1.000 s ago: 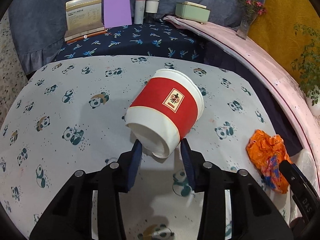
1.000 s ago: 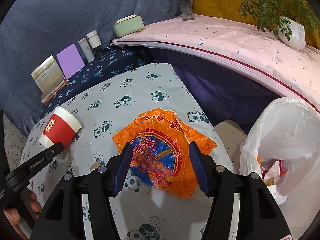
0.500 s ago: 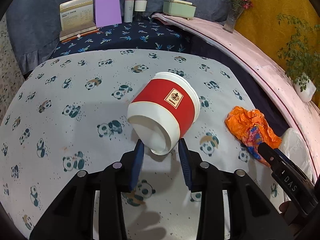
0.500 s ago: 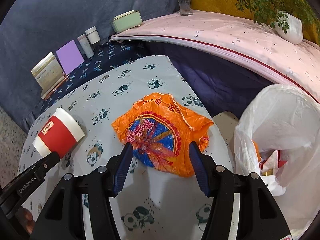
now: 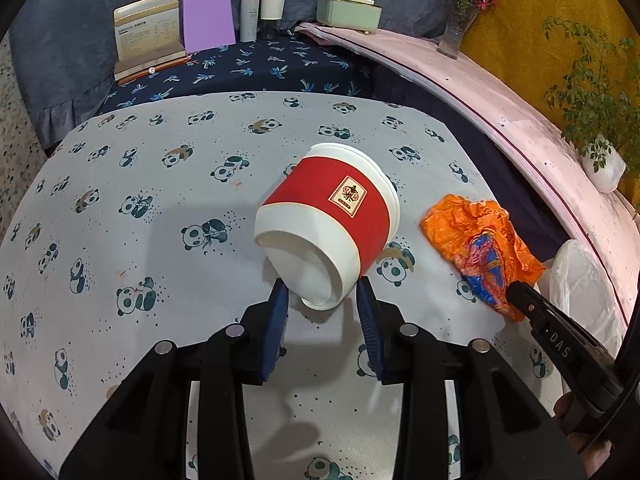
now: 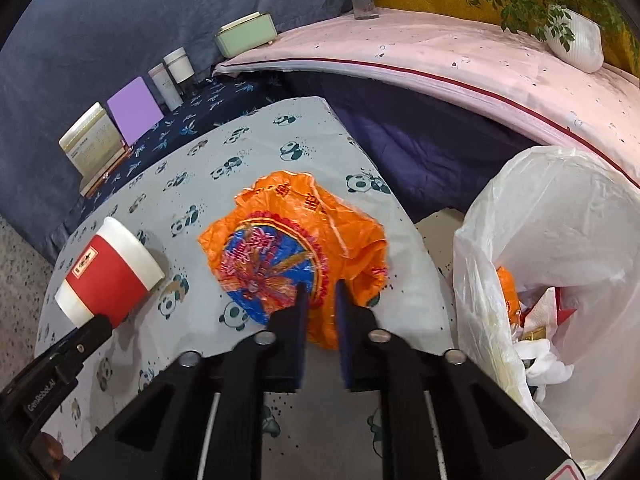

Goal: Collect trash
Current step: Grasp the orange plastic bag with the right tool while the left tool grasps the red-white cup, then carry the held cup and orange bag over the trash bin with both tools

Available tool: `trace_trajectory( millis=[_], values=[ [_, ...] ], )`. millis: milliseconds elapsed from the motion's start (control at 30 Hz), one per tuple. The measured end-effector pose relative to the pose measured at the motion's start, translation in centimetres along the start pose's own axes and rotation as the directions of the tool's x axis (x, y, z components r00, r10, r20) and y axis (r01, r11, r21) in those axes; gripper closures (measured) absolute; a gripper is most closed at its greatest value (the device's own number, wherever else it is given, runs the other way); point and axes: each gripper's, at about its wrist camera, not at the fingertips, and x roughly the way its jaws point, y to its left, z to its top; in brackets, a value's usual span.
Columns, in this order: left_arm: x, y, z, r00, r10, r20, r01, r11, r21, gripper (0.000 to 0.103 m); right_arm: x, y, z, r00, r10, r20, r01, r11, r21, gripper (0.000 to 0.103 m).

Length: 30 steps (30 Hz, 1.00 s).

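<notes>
The orange wrapper [image 6: 304, 240] lies crumpled near the right edge of the panda-print tablecloth [image 6: 248, 148], and the right gripper [image 6: 320, 300] has just been closing its jaws, which now pinch the wrapper's near edge between them. The white trash bag [image 6: 560, 216] gapes open just off the table's edge to the right of that gripper, so the wrapper probably only needs lifting and carrying sideways. The left gripper [image 5: 322, 300] holds the base of a red and white paper cup [image 5: 332, 220] tilted above the cloth, farther from the bag.
</notes>
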Motion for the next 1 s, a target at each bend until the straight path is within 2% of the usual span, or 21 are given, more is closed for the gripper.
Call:
trace_trajectory(
  millis=[400,433,800,933,967,1000],
  values=[
    [-3.1,-1.4,-2.5,1.0,-0.029,0.005,0.029,0.999,0.018,0.073,-5.2,-0.7,-3.0,0.999,0.033,0.037,-0.032,0.999,-0.013,0.101],
    [-3.3,-1.5,-2.7,0.999,-0.032,0.006,0.032,0.999,0.021,0.076,-5.6,-0.9,-3.3,0.999,0.037,0.034,-0.036,0.999,-0.018,0.101],
    [-4.8,-2.3,-5.8,0.998,-0.062,-0.028,0.063,0.997,0.042,0.079,-9.0,-2.9,-6.9,0.999,0.03,0.022,-0.029,0.999,-0.021,0.101],
    [-5.0,-1.5,-6.5,0.996,-0.074,-0.044,0.075,0.997,0.02,0.077,-9.4,-3.1,-7.5,0.999,0.036,0.016,-0.036,0.999,-0.022,0.098],
    [-5.1,-1.3,-6.7,0.997,-0.067,-0.046,0.068,0.998,0.014,0.074,-9.6,-3.1,-7.7,0.999,0.033,0.021,-0.033,0.999,-0.024,0.097],
    [-5.1,-1.1,-6.9,0.997,-0.064,-0.047,0.064,0.998,0.008,0.066,-9.7,-3.1,-7.8,0.999,0.033,0.023,-0.033,0.999,-0.024,0.091]
  ],
)
